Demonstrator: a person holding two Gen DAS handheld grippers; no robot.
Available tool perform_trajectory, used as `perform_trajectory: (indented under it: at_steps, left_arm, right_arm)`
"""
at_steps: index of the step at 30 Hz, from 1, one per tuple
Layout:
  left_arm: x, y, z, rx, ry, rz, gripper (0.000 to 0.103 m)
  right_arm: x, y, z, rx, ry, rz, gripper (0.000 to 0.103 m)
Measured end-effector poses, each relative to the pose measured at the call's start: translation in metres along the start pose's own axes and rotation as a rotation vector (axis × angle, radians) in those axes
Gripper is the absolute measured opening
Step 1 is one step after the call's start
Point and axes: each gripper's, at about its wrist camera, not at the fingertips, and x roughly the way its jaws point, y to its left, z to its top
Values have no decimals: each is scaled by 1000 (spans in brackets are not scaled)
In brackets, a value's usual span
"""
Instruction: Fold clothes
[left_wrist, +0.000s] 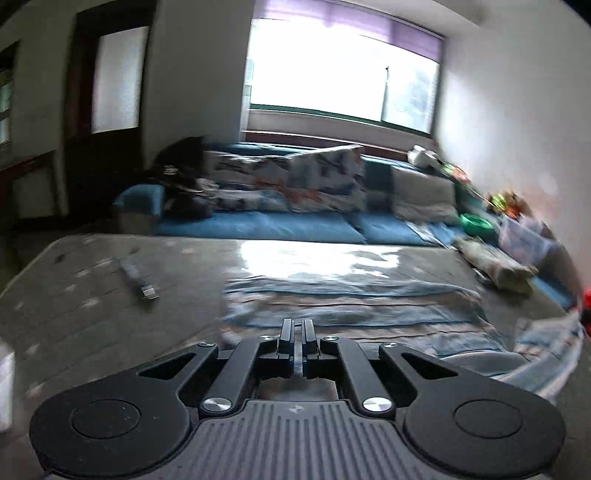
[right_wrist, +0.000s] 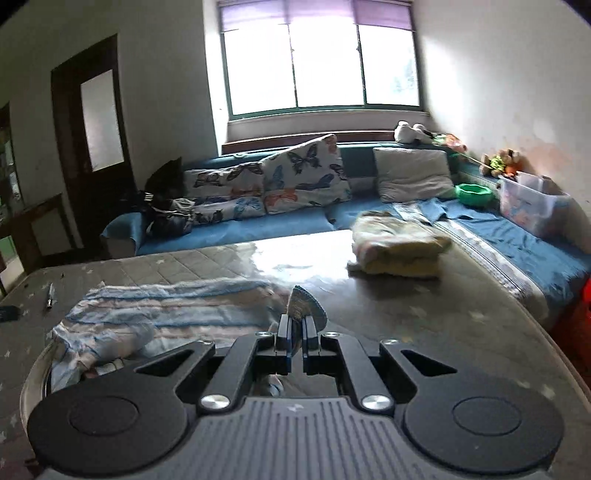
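Garment (right_wrist: 166, 310), soft, crumpled, striped pale blue and pink, lies on the quilted, glossy mattress (right_wrist: 424, 317). The right hand-held gripper (right_wrist: 297, 325) pinches a pointed corner of it; the left hand-held gripper (left_wrist: 297, 328) is closed above the fabric, whether gripping it I cannot tell. A folded yellow blanket (right_wrist: 399, 247) sits beyond.

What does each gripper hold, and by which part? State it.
The right gripper is shut on a corner of the striped cloth, which sticks up between its fingers. The left gripper is shut; whether it pinches the cloth cannot be told.
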Motion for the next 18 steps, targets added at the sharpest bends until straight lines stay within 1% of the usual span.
perform_trajectory:
  at_steps: [1,2,4,7,9,11,13,16,18]
  left_arm:
    - [-7,8,-2,-19,-1,9,4]
    - [-11,11,-5,-24,10,-1,4]
    - [-14,6,-11,1,34,-23,4]
    - [-12,-19,-17,57,68,-94,7]
    - [-5,-44,-19,112,84,-135,8]
    - [6,-68,-20,167,97,-165,17]
    - [21,-91,-22,211,115,-183,40]
    - [41,-122,-26,298,122,-189,49]
    - [56,-136,-28,346,137,-186,52]
  right_arm:
    - [-4,-2,-4,5,0,-6,4]
    - [-9,-4,-8,11,0,-12,4]
    - [-17,-7,-15,25,-1,-20,4]
    - [-26,-9,-25,41,-4,-29,4]
    - [-31,-10,-32,51,7,-28,4]
    - [-33,-10,-37,56,14,-29,4]
    - [-36,-10,-42,61,21,-31,4]
    - [-36,-10,-45,67,27,-27,4]
    - [-35,-11,-46,70,30,-23,4]
